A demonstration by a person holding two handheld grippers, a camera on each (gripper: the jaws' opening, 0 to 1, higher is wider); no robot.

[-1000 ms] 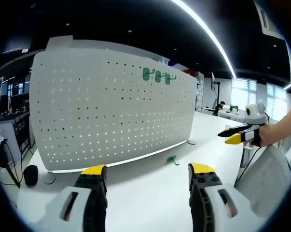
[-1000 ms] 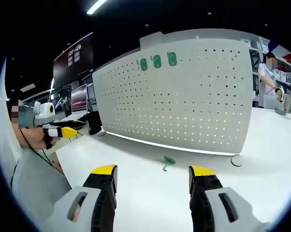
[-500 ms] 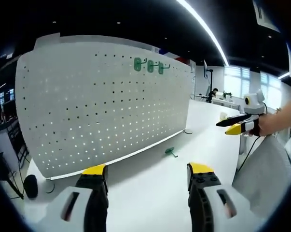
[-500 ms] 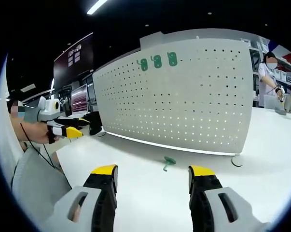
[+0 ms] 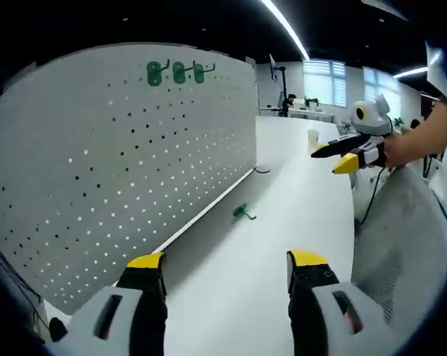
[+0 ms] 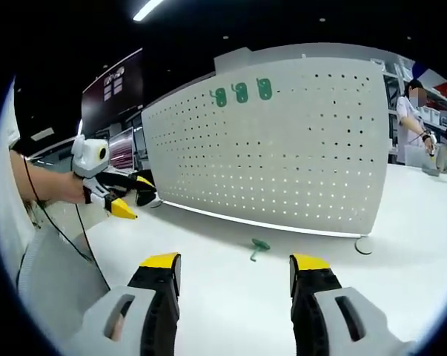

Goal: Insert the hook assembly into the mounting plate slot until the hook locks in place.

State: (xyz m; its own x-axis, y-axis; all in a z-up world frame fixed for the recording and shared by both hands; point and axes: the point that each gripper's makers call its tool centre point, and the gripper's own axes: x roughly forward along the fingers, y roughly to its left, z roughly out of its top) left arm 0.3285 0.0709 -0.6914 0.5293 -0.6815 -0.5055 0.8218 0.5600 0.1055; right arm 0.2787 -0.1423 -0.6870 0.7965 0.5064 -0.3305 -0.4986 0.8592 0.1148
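Note:
A small green hook (image 5: pixel 242 213) (image 6: pixel 257 248) lies loose on the white table in front of the upright white pegboard (image 5: pixel 119 156) (image 6: pixel 282 148). Three green hooks (image 5: pixel 178 72) (image 6: pixel 241 93) hang in a row near the pegboard's top edge. My left gripper (image 5: pixel 227 271) is open and empty, well short of the loose hook; in the right gripper view it (image 6: pixel 127 199) hangs in the air at the left, held by a hand. My right gripper (image 6: pixel 234 271) is open and empty, close behind the hook; in the left gripper view it (image 5: pixel 338 156) hovers at the right.
The white table (image 6: pixel 230 311) stretches wide in front of the pegboard. A round pegboard foot (image 6: pixel 365 246) rests at the board's right end. People (image 6: pixel 416 119) stand at benches beyond the right side. Screens (image 6: pixel 119 152) stand behind the board's left end.
The left gripper's view has swung right and nearer the pegboard, now seen at a steeper slant. In the right gripper view the left gripper moved right and tipped downward. The hook lies still.

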